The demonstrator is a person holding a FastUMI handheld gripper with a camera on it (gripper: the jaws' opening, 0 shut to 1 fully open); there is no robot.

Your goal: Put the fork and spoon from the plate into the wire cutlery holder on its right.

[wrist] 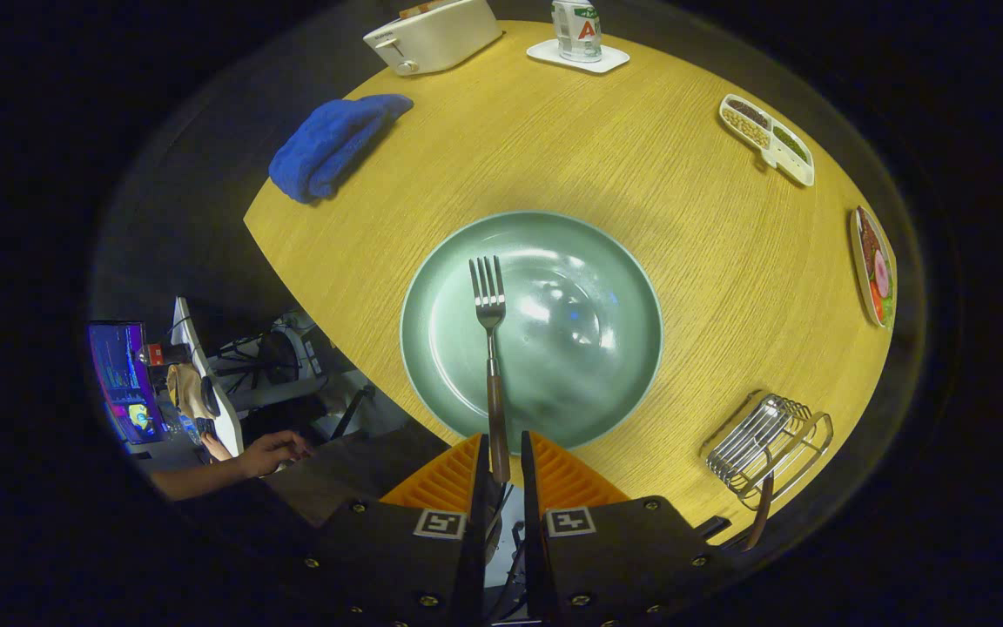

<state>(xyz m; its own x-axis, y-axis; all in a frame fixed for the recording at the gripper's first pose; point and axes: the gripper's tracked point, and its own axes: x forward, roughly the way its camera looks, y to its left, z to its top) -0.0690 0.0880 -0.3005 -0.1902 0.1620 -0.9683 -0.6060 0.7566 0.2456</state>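
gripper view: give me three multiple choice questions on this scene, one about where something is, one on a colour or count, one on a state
1. Where is the wire cutlery holder relative to the plate?
A. on the plate's right
B. beyond the plate, next to the toaster
C. under the blue cloth

2. What colour is the cloth lying near the toaster?
A. red
B. blue
C. white

3. What is the gripper doing?
A. open with nothing between its fingers
B. shut on the blue cloth
C. shut on the fork

Answers:
1. A, the holder stands on the wooden table to the right of the plate.
2. B, the folded cloth is plainly blue.
3. C, both fingers press on the fork's brown handle, tines pointing ahead over the plate.
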